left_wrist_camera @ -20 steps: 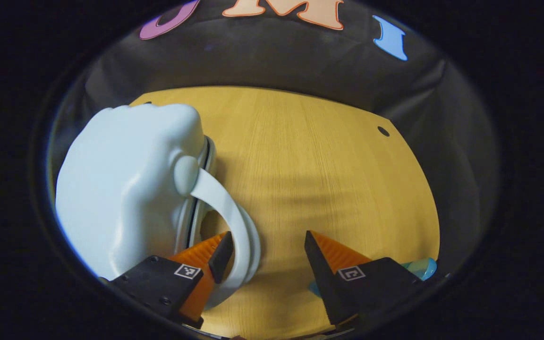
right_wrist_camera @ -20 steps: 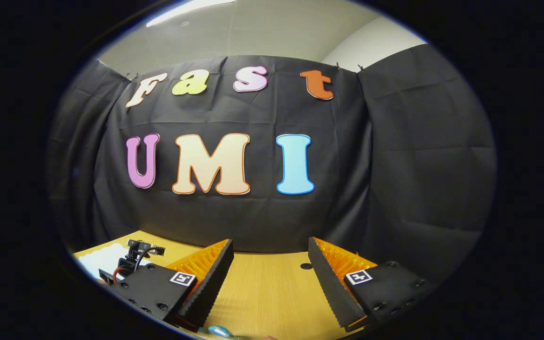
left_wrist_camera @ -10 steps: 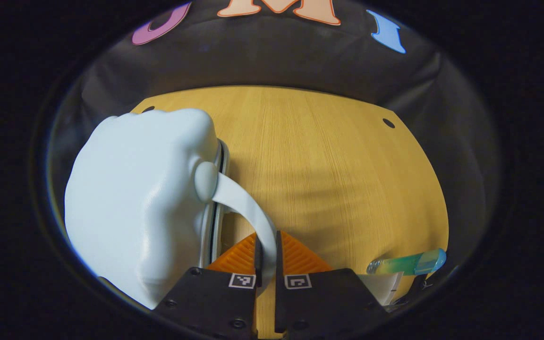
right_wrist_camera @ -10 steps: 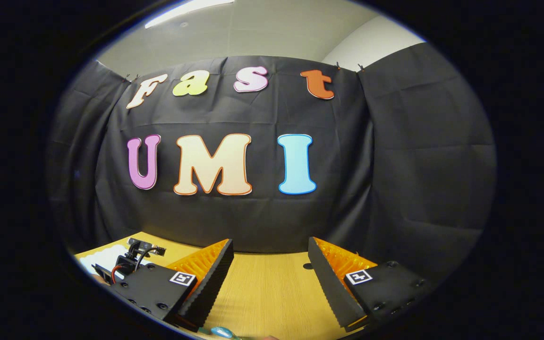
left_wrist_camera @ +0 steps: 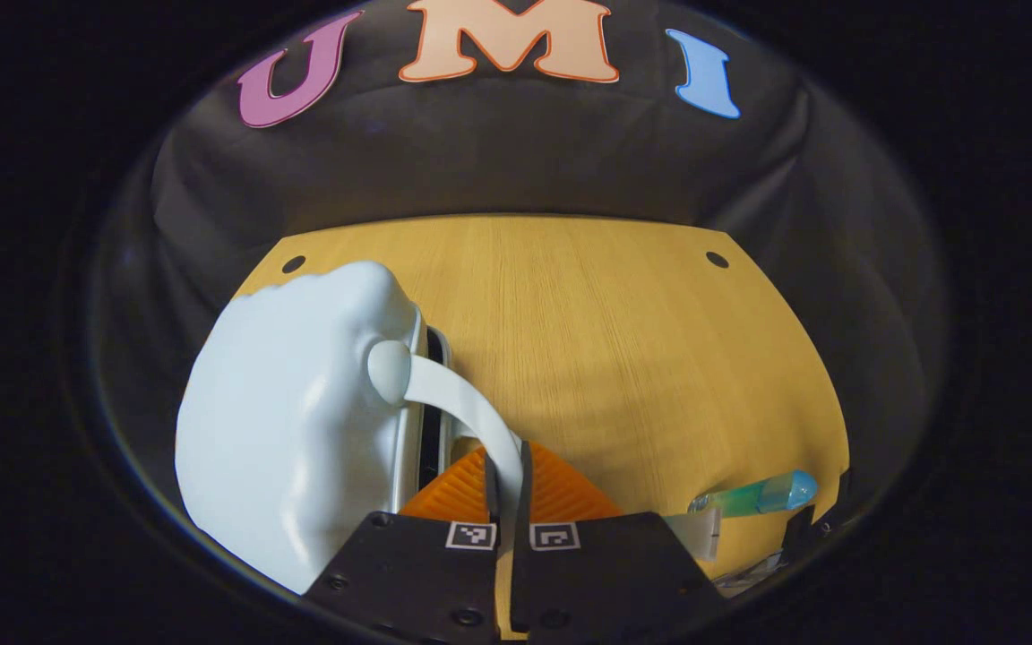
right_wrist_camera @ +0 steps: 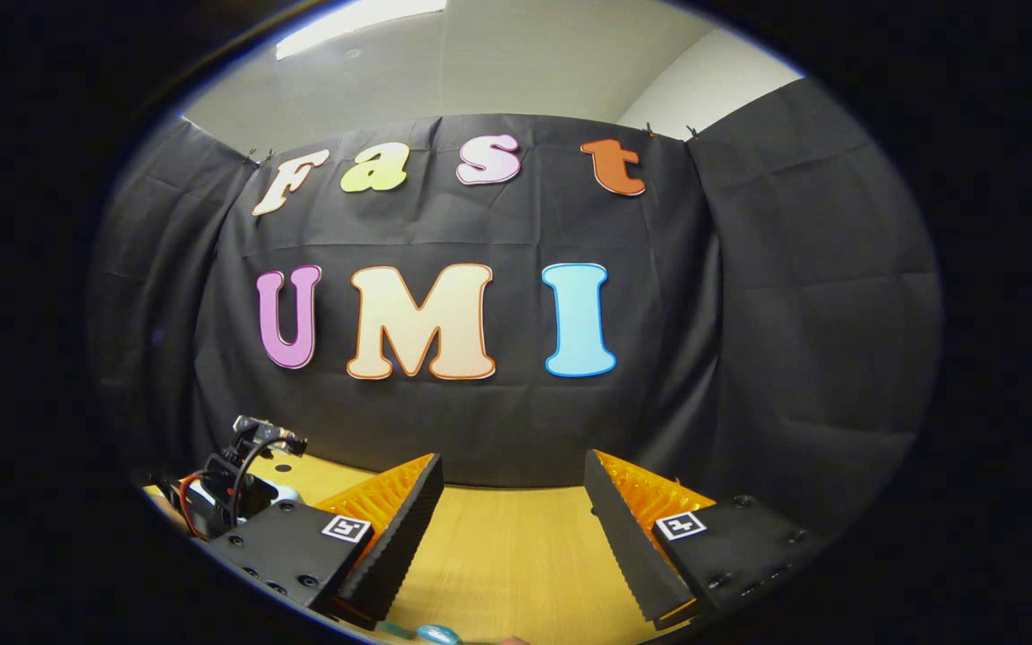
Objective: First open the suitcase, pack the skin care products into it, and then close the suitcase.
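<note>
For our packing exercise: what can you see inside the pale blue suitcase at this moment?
Hardly anything: the suitcase shows just a narrow dark gap along its seam, with the left gripper shut on its handle. The shell covers the inside, so contents cannot be told.

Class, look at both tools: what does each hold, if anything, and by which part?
The left tool grips the pale suitcase by its curved handle. The right tool is open and holds nothing.
</note>
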